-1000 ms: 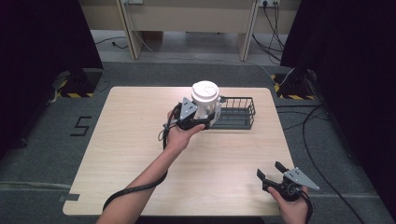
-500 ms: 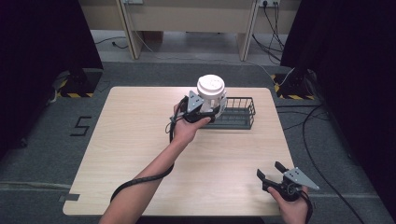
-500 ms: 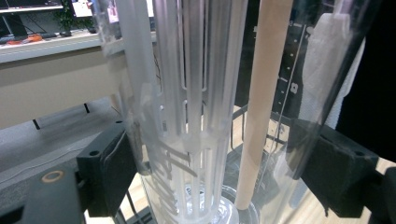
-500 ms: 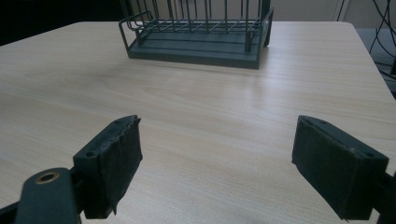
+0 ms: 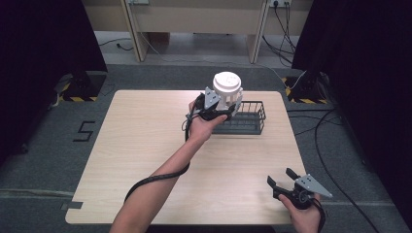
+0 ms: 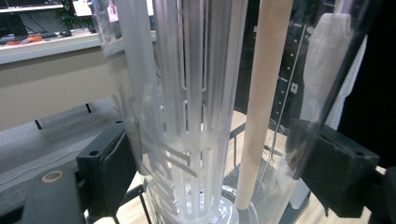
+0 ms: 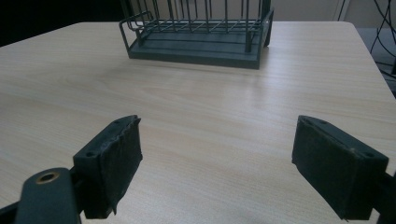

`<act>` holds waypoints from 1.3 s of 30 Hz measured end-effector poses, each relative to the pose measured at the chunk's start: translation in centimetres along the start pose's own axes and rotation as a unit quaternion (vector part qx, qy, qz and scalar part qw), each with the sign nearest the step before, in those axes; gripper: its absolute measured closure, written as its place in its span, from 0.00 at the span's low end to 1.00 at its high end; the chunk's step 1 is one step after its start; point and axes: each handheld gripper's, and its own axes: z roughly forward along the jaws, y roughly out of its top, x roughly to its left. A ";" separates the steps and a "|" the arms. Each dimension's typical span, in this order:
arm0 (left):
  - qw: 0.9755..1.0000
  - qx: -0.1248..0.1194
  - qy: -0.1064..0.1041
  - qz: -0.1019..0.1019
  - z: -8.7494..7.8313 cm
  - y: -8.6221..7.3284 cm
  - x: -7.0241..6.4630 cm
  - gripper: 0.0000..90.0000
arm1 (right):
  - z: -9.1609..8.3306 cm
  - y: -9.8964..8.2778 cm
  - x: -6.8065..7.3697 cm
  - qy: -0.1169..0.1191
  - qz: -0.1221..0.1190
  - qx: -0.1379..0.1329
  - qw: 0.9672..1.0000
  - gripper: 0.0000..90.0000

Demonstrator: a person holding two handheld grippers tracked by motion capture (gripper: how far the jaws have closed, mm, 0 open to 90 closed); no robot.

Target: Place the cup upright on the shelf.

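In the high view, the left gripper [image 5: 217,104] sits just above the centre of the frame, its fingers closed on a clear plastic container [image 5: 227,92] with a white lid, held upright over the left end of a dark wire basket [image 5: 248,119]. The basket stands on the light wooden table [image 5: 136,145] near its far edge. Whether the container's base touches the basket cannot be told from here.

The left gripper view shows the container [image 6: 196,107] up close between the two black fingers [image 6: 107,172], which press against its transparent wall on either side. Inside it stand white slotted pieces and a pale tan stick, with something white and crumpled at the upper right.

The right gripper [image 5: 286,183] is at the lower right of the high view, well apart from the basket, held just over the table's near edge. Its fingers [image 7: 112,163] are spread wide with nothing between them; the right gripper view looks along the bare tabletop towards the basket [image 7: 196,32] at the top of the frame.
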 end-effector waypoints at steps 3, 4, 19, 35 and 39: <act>1.000 0.005 0.003 -0.001 0.8 -0.1 0.1 0.20 | 0.0 0.0 0.1 0.000 -0.002 0.001 1.000 0.18; 1.000 0.006 0.004 -0.002 0.9 -0.1 0.1 0.20 | 0.0 0.0 0.0 -0.001 -0.007 0.000 1.000 0.18; 0.999 0.024 0.022 -0.013 3.7 -0.2 0.5 0.20 | 0.0 0.0 0.0 0.002 -0.009 0.000 1.000 0.18; 0.998 0.055 0.028 -0.020 5.3 -2.6 -0.2 0.20 | 0.0 0.0 0.0 0.005 -0.002 0.003 1.000 0.18; 0.997 0.064 0.025 -0.024 5.6 -3.1 -0.5 0.20 | 0.0 0.0 0.1 0.005 -0.002 0.002 1.000 0.18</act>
